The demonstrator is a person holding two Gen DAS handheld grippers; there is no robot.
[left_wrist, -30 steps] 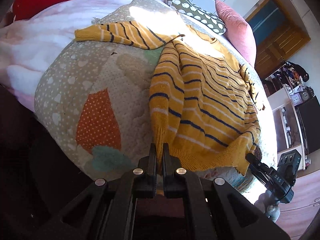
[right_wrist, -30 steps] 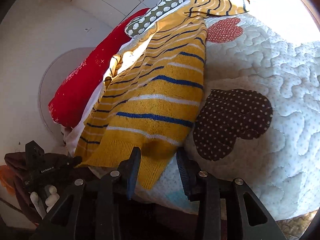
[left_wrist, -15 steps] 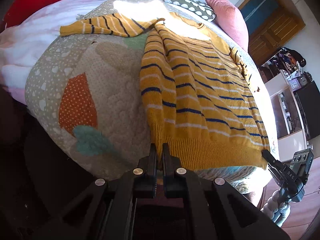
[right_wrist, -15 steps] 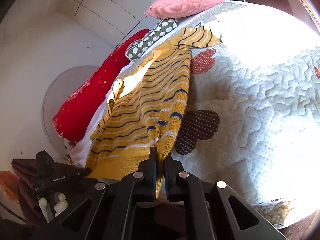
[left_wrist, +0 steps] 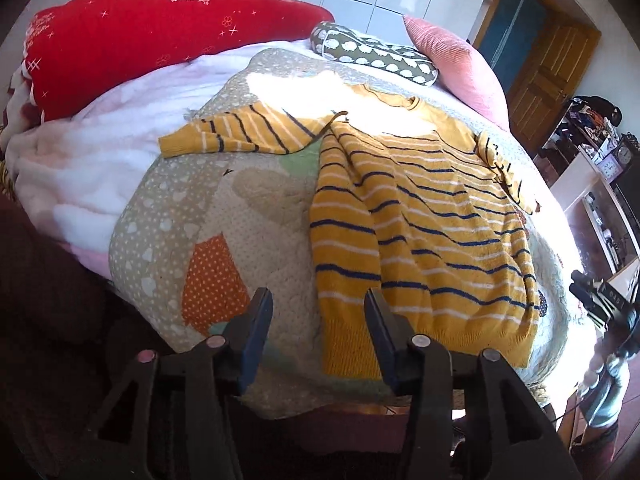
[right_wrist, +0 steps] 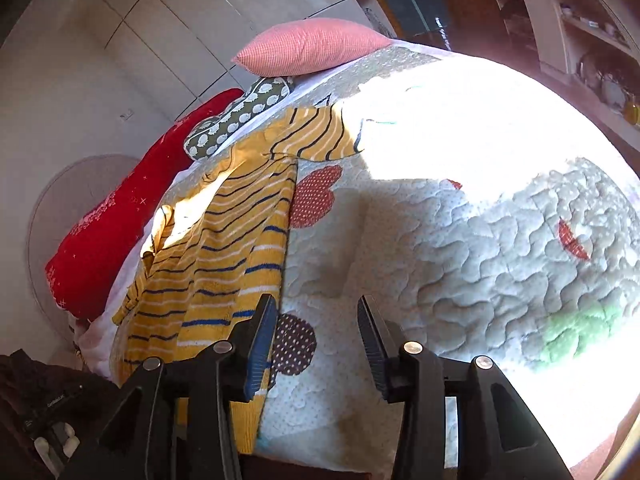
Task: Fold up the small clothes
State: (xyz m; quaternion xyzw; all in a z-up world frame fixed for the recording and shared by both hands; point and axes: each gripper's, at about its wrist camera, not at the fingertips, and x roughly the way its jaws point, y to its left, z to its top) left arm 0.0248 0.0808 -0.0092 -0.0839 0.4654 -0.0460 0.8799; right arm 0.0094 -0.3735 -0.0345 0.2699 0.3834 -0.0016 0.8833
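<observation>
A small yellow sweater (left_wrist: 420, 216) with dark blue and white stripes lay spread flat on the quilted bedspread (left_wrist: 248, 216) of the bed, its ribbed hem toward the near edge and its neckline toward the pillows. One sleeve (left_wrist: 244, 132) stretched out sideways across the quilt, toward a white fleecy blanket (left_wrist: 100, 160); the other sleeve lay bunched along the far side of the body. The left tool (left_wrist: 318, 320) hovered just above the near corner of the hem, its jaws opening, with that corner showing below the gap and neither pad pressing on the knit. The right tool (right_wrist: 316, 328) stood over the quilt just beside the sweater's other edge, its jaws likewise opening; only bedspread and a brown dotted patch (right_wrist: 294, 344) showed between them, the sweater lying just outside the left-hand finger. Both tools had let go and held nothing. At the head of the bed lay a long red cushion (left_wrist: 160, 36), a green pillow (left_wrist: 372, 56) patterned with white shapes and a pink pillow (left_wrist: 452, 64). Strong sunlight washed out a large part of the quilt in the right wrist view.
</observation>
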